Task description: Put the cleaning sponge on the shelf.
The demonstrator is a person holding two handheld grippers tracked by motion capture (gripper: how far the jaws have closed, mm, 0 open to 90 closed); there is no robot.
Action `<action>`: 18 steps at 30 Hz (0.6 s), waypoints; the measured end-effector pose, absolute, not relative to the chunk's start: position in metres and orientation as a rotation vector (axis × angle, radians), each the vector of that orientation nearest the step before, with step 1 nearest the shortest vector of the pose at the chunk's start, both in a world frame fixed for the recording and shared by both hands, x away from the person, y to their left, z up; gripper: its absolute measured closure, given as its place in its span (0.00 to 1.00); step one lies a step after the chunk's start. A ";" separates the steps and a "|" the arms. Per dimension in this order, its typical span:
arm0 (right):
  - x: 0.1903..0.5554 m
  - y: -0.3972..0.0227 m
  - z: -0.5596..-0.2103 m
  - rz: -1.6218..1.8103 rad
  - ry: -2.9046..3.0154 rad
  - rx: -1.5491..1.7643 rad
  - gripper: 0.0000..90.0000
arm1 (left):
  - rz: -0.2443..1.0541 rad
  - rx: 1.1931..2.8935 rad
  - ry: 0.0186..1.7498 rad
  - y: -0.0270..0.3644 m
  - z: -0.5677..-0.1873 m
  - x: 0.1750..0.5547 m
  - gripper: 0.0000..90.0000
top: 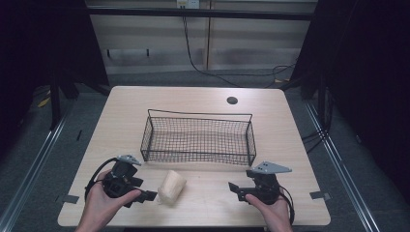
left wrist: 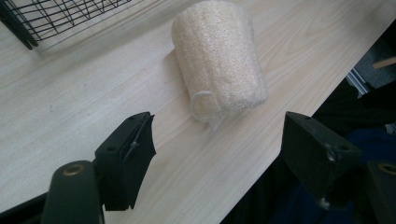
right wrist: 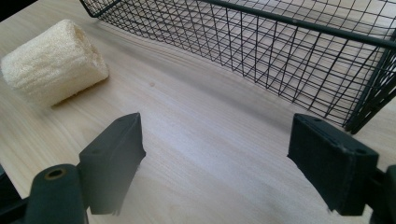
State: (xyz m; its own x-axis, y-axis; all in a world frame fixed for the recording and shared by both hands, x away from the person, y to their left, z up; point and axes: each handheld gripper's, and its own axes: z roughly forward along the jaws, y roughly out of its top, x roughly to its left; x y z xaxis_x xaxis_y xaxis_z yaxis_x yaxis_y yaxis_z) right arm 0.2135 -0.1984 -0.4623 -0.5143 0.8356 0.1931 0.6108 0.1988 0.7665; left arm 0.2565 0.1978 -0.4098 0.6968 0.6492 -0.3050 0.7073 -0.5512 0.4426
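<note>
Your left gripper point(left wrist: 217, 140): jaws spread wide, nothing between the pads. The loofah point(left wrist: 218, 60) lies just ahead of the tips, on its side on the table point(left wrist: 70, 107), not touched. A thin loop sticks out of its near end, towards the jaws. Its right jaw hangs over the table's near edge.

In the high view the left gripper point(top: 151, 195) sits just left of the loofah point(top: 172, 188), close to the near edge and left of centre, with your left hand point(top: 104, 205) on its body.

Your right gripper point(right wrist: 215, 163): jaws also wide, bare wood between them. Wire basket point(right wrist: 299, 51) ahead and to its right, loofah point(right wrist: 51, 60) well off to its left.

High view: right gripper point(top: 234, 189) is right of the loofah, apart from it, pointing towards it. The wire basket point(top: 198, 157) stands mid-table, behind both grippers, with the loofah in front of its front wall.
</note>
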 end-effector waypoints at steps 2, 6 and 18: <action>0.214 -0.198 -0.463 1.215 2.213 1.376 0.20 | -0.154 2.377 1.037 0.194 -0.409 0.259 0.28; 0.214 -0.198 -0.463 1.215 2.215 1.373 0.20 | -0.153 2.386 1.038 0.189 -0.409 0.261 0.27; 0.214 -0.198 -0.464 1.212 2.224 1.373 0.20 | -0.189 2.436 1.043 0.168 -0.404 0.271 0.26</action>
State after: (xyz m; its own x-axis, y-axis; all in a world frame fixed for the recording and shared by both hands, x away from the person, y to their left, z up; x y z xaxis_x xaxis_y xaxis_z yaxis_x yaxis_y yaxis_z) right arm 0.2143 -0.1976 -0.4637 -0.5196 0.8319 0.1951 0.6150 0.2056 0.7612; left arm 0.2707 0.1682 -0.4042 0.6999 0.6453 -0.3061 0.7117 -0.5943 0.3745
